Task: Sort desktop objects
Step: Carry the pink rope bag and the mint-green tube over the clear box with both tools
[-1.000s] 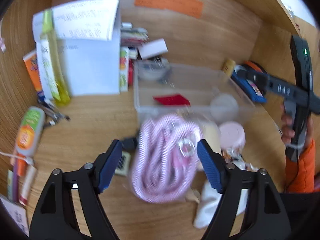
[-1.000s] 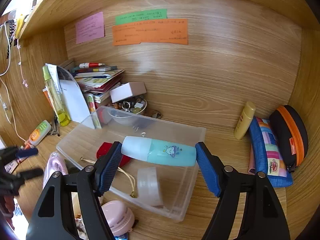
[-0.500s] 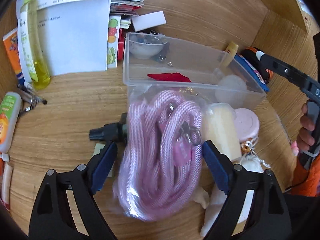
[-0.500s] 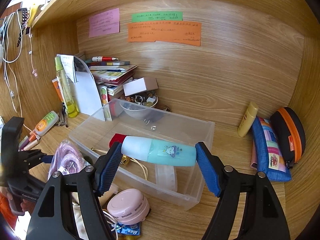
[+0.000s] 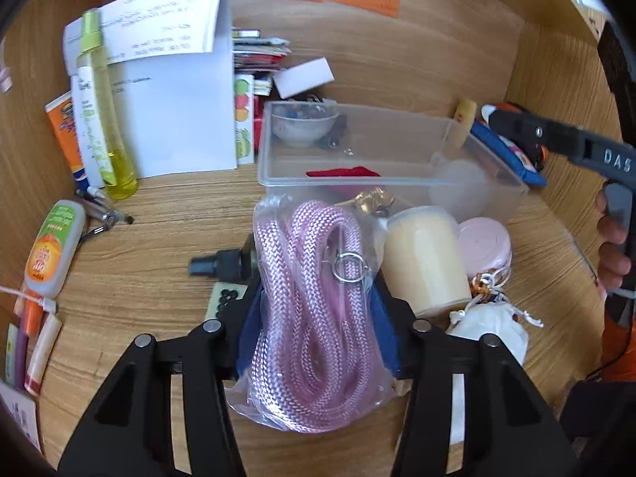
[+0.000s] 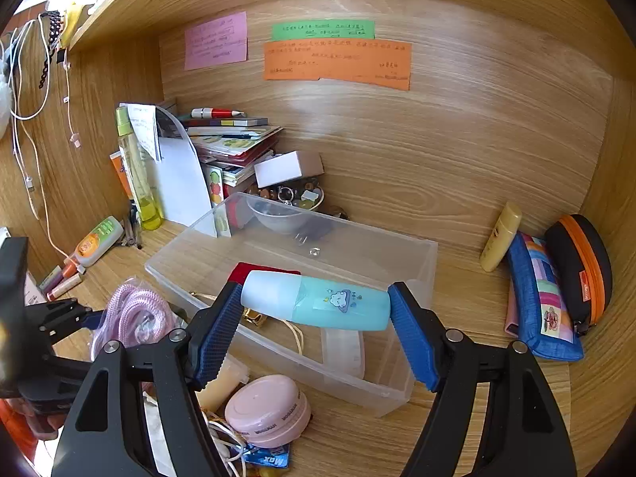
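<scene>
My left gripper (image 5: 314, 330) is shut on a clear bag of pink rope (image 5: 314, 318), squeezing it between the blue pads just in front of the clear plastic bin (image 5: 357, 177). The bag also shows in the right wrist view (image 6: 135, 314). My right gripper (image 6: 316, 314) is shut on a light blue bottle (image 6: 318, 302) held sideways above the bin (image 6: 413, 246). The bin holds a red cloth (image 6: 258, 272), a gold-clasped cord and a clear roll (image 6: 344, 351).
A cream jar (image 5: 425, 258), a pink round case (image 6: 268, 409), a white pouch (image 5: 493, 330) and a black adapter (image 5: 222, 264) lie in front of the bin. Papers, books, a yellow bottle (image 5: 103, 119) and tubes stand left. Pouches (image 6: 548, 294) lean at the right wall.
The left gripper has closed on the bag of pink rope, its pads now pressed into the bag. The right gripper still holds the blue bottle over the bin, nearly unmoved.
</scene>
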### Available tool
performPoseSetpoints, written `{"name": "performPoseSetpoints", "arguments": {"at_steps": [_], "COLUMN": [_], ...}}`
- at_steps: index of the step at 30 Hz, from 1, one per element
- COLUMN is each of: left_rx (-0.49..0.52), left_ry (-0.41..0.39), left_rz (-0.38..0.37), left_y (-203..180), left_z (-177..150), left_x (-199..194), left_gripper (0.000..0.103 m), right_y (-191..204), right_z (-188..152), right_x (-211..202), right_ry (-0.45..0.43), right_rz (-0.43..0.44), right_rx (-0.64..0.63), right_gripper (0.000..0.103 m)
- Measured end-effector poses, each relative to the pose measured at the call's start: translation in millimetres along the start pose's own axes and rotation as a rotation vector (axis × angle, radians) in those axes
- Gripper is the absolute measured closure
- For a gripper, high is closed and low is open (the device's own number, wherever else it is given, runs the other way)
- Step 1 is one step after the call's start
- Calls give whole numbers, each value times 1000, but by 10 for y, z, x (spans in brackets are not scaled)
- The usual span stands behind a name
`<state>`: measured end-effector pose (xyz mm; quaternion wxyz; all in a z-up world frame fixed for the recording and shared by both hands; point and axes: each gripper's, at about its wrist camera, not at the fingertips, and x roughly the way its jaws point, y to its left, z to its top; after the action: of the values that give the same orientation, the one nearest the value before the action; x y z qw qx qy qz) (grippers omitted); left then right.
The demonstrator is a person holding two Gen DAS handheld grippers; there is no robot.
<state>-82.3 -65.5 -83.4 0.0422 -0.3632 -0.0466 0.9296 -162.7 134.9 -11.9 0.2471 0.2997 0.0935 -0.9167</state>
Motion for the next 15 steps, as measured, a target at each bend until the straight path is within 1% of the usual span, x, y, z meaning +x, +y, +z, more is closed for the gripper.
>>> {"name": "performPoseSetpoints", "arguments": {"at_steps": [4,7,15], "left_rx": [-33,-48,-64], "left_ry": [-22,-55,-136], "left_rz": [-23,-33,-57], "left_y": [42,62,77], "left_z": [5,33,281], "left_x": [-112,-233,-469], "left_gripper": [54,54,54], "right_y": [24,59,136], "right_z": [7,10,44], "right_x": [-24,-49,-132], "right_ry": [-5,-9,-27], "right_rz": [11,15,13], "right_rx": [-1,-4,-28], "right_gripper": [32,32,32]}}
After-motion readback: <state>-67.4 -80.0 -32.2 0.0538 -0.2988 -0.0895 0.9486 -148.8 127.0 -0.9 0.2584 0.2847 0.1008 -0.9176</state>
